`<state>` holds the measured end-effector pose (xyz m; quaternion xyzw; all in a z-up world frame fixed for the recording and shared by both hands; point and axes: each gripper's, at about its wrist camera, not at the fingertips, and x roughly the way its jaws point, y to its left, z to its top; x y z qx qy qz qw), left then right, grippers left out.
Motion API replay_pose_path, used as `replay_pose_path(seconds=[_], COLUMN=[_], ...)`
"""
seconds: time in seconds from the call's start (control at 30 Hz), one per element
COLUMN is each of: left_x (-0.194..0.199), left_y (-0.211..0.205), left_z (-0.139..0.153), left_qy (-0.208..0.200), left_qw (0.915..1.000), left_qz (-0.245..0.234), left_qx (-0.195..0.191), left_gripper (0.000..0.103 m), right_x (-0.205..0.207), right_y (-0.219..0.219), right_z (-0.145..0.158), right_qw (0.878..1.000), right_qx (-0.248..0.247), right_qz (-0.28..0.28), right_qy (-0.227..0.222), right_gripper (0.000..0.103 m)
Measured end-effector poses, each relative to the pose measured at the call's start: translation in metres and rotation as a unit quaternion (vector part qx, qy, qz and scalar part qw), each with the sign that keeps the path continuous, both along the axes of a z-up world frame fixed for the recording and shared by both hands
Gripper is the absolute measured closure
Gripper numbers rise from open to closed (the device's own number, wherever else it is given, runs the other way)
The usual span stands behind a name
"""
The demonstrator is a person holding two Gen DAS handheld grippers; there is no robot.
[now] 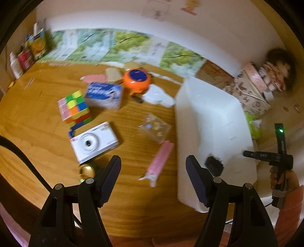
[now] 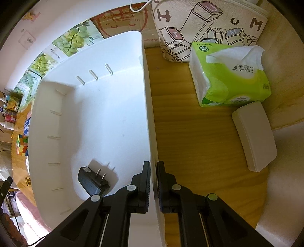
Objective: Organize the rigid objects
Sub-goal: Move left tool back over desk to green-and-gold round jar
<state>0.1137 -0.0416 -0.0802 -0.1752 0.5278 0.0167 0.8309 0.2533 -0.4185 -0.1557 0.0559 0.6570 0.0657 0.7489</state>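
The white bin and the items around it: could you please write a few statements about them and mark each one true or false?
1. The right gripper is shut on the rim of the white bin. True.
2. The bin holds only a black plug adapter. True.
3. The left gripper grips the pink clip. False: it is open and nothing is held between its pads.
4. The Rubik's cube lies inside the bin. False: it sits on the wooden table.
5. The green tissue pack lies outside the bin. True.

A wooden table [image 1: 133,209] stands against a white wall [image 1: 114,17]; grape-print posters [image 1: 121,43] line its base, under warm indoor light.
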Motion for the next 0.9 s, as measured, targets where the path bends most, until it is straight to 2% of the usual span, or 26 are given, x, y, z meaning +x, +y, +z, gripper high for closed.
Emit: replay_pose_path(seconds=[0.27,0.53,0.9], left_x=[-0.004,0.001,0.003], left_y=[0.045,0.069,0.078], left_z=[-0.023,-0.05,-0.088], left_qy=[0.053,0.107,0.176], left_qw=[0.9971,0.9919,0.9815], left_qz=[0.05,0.059,0.055], left_qx=[-0.02,-0.036,-0.049], left_gripper=[0.021,0.019,0.019], right_x=[0.0,-0.002,-0.003], right_y=[0.001,0.001,0.0], right_z=[0.0,-0.001,-0.001], right_qw=[1.0,0.999,0.998], right_qx=[-0.012,-0.018,-0.026], right_qz=[-0.014,-0.03,-0.053], right_qy=[0.002,0.004,0.008], right_gripper=[0.096,0.096,0.096])
